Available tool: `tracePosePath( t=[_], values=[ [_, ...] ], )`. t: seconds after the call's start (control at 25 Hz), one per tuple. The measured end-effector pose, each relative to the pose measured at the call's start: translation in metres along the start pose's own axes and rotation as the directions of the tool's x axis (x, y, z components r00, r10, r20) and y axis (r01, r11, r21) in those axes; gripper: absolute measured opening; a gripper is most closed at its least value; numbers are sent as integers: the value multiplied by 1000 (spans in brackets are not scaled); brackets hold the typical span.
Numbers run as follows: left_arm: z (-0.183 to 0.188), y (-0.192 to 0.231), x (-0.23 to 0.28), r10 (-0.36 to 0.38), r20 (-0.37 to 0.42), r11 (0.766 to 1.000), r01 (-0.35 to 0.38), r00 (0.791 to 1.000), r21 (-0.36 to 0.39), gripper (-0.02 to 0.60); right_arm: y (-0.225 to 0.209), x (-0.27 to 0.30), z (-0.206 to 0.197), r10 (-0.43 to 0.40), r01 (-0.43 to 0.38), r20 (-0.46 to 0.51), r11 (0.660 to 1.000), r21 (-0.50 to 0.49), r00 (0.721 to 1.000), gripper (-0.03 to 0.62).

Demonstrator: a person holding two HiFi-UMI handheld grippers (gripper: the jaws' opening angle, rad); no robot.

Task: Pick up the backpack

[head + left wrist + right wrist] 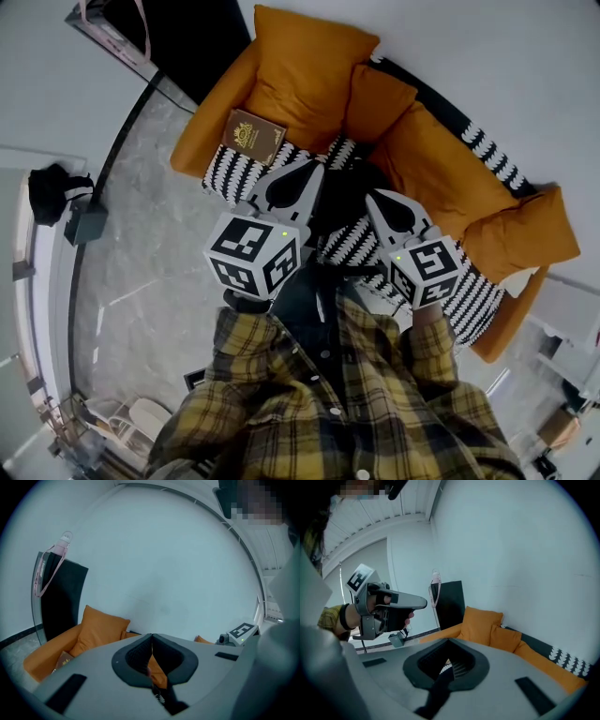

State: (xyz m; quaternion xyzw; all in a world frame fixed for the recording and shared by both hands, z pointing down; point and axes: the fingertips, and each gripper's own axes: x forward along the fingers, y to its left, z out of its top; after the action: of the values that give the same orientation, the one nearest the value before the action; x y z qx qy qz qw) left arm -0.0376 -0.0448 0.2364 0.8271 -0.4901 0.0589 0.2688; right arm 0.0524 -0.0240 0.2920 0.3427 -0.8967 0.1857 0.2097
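Hovering over orange sofa (431,173). Black backpack (340,199) lies on seat, on patterned throw (234,173), between my 2 grippers. Left gripper (315,167): jaws together, nothing pinched. Right gripper (377,197): same. Bag looks soft, floppy, probably light. My guess: pinch strap or top loop, not slack fabric.
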Motion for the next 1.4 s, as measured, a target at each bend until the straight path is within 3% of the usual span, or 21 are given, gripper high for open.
tracePosePath(
  t=[0.28,0.6,1.12,1.4],
  values=[
    [-30,22,14,9,-53,999,-11,999,-33,20,-19,16,-28,-39,40,-53,999,15,998,17],
    [-102,55,26,42,-182,996,-56,982,-74,20,-50,43,-76,-93,93,-140,996,-11,986,17],
    [-218,98,62,18,-362,988,-73,932,-137,20,-87,107,-170,-134,105,-310,989,-107,941,17],
    [-281,129,71,68,-440,976,-151,895,-154,20,-92,134,-220,-128,84,-401,988,-127,907,17]
  ],
)
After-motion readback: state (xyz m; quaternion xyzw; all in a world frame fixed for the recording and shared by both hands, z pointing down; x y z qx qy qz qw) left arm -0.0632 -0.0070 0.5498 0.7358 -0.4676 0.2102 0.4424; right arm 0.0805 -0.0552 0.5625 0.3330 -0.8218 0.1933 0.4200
